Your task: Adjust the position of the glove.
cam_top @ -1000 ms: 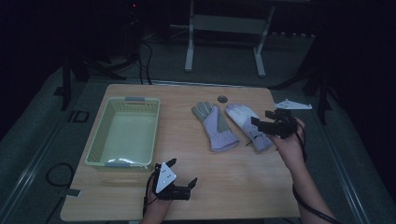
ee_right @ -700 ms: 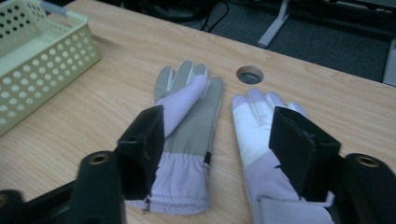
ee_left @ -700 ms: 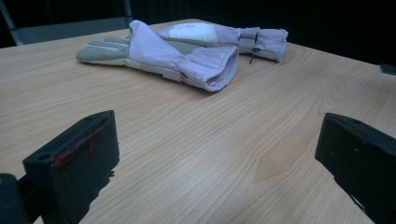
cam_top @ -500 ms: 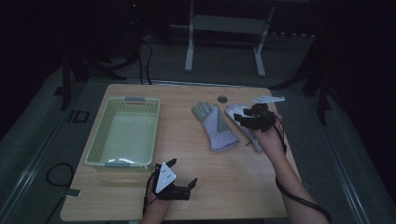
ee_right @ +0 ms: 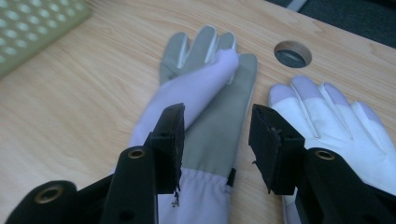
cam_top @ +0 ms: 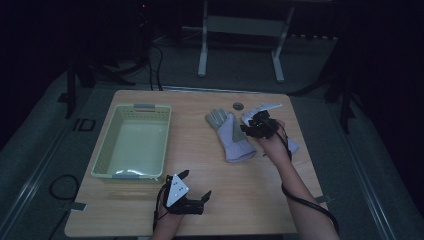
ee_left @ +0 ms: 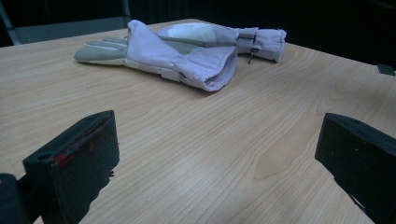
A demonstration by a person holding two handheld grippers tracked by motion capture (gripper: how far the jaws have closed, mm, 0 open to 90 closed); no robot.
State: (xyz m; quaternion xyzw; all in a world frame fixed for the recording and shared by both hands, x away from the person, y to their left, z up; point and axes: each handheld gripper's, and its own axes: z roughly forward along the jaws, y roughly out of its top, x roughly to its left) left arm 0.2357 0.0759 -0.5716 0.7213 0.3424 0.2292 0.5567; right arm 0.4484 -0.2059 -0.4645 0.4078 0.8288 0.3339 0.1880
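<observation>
A pale basket [cam_top: 131, 142] sits beyond the left tongs [cam_top: 192, 189], which rest released on the desk [cam_top: 250, 200]. The right tongs [ee_right: 215, 140], half-parted and just closing, straddle the grey-palmed glove [ee_right: 205, 93] (its white twin [ee_right: 336, 126] lies beside). Best to pinch at the cuff, avoiding the twin.

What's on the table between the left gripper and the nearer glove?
Nothing: in the left gripper view, bare wooden table runs from the left gripper to the nearer glove.
</observation>
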